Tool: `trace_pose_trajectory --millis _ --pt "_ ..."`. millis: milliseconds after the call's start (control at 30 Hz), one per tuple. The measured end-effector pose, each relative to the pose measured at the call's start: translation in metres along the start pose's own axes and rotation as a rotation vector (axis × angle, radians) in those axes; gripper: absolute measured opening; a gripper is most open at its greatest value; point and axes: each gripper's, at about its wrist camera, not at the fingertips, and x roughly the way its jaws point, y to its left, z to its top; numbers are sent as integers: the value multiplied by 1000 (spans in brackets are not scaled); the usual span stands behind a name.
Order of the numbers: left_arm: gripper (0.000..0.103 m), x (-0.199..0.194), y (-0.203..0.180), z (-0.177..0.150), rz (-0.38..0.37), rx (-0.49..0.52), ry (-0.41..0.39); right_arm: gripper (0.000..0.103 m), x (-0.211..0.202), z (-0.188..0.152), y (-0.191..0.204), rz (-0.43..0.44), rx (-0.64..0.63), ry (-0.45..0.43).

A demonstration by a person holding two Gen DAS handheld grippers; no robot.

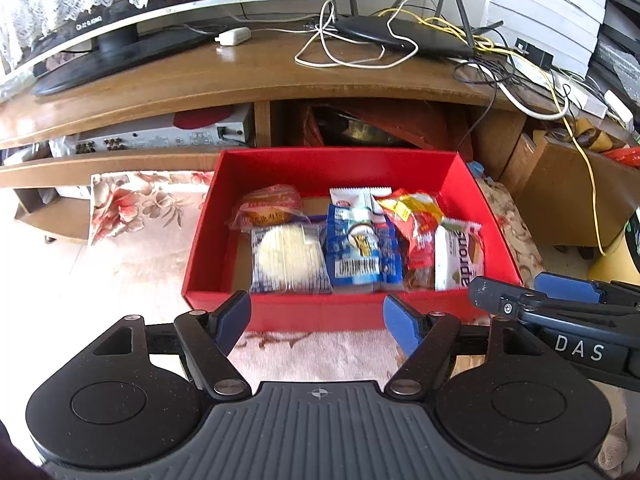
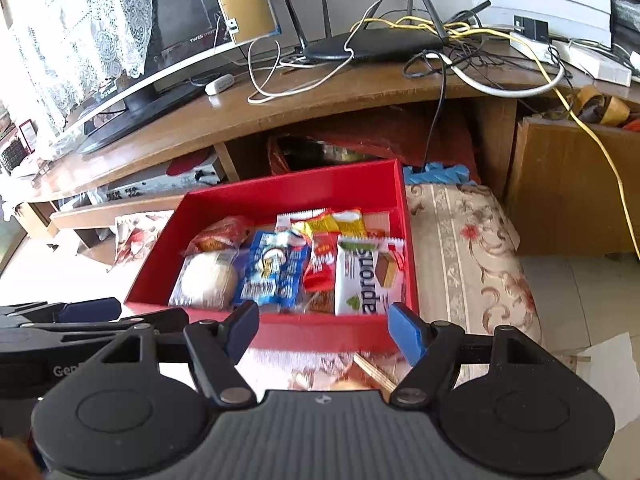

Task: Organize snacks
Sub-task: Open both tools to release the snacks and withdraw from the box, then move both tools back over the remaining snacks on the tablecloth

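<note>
A red box (image 1: 340, 168) sits on a floral cloth and holds several snack packets. Among them are a bun in clear wrap (image 1: 272, 208), a round white cake (image 1: 288, 258), a blue packet (image 1: 360, 248), a red and yellow packet (image 1: 416, 216) and a white packet (image 1: 458, 256). My left gripper (image 1: 318, 316) hovers open just before the box's near wall, with nothing between its blue pads. My right gripper (image 2: 324, 326) is open too, in front of the red box (image 2: 280, 196) near the white packet (image 2: 364, 276). The two grippers are side by side.
Behind the box stands a wooden TV stand (image 1: 248, 80) with a television (image 1: 120, 8), a black router (image 1: 400, 36) and tangled cables (image 1: 520, 64). Its shelf below holds a silver device (image 1: 168, 136). A wooden cabinet (image 2: 572, 184) stands at the right, beside the floral cloth (image 2: 472, 248).
</note>
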Motion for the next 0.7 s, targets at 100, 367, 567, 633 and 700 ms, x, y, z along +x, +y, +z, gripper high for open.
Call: trace_pose_trajectory --millis 100,367,567,633,700 --pt "78 -3 1 -12 -2 -3 13 69 -3 -11 3 2 -14 25" --pt "62 -1 3 -61 16 -21 128 68 7 -57 25 -30 -114 144" --pt "82 -9 24 -95 -44 -129 196 69 -1 -74 21 11 -116 177" --pt "83 -17 27 -110 -45 -124 214 69 -4 -75 18 15 -109 176" --pt "84 -27 28 -125 -50 -120 239 69 -7 -75 16 26 -103 173"
